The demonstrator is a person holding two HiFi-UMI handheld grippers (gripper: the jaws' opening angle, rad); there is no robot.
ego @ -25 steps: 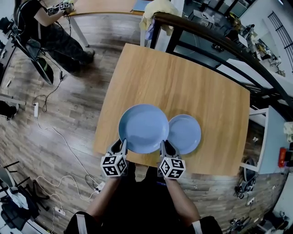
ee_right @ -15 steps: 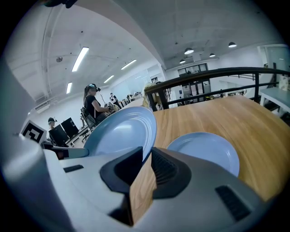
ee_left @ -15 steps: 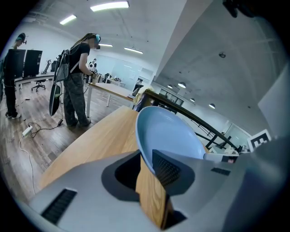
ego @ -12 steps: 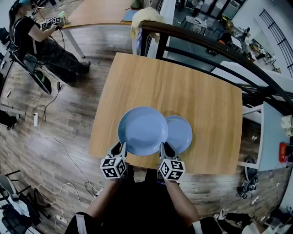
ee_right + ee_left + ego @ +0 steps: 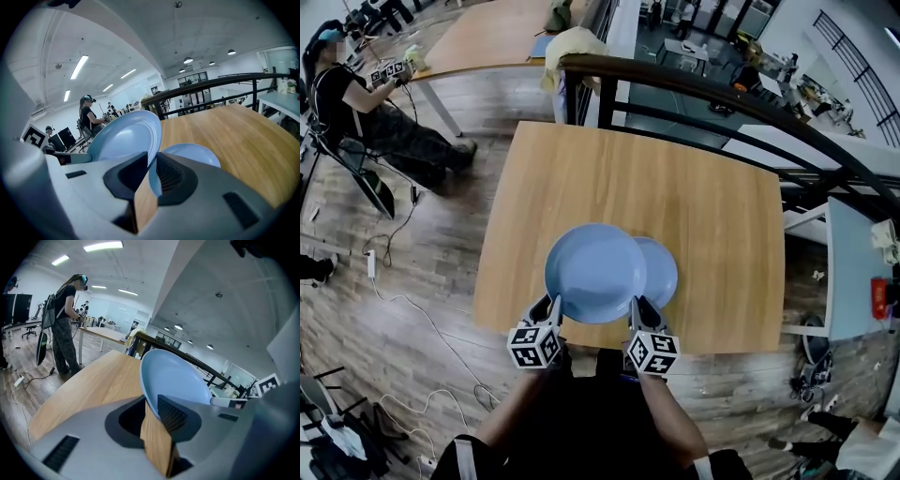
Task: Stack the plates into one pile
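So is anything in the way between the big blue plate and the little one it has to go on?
No, nothing visible. The left gripper and right gripper hold the big plate by its near rim, partly over the little plate, whose visible top is bare.

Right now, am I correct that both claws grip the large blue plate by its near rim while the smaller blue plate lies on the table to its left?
Not quite: the smaller plate lies on the table to the large plate's right, not its left, as the head view shows. The left claw and the right claw do both grip the large plate's near rim.
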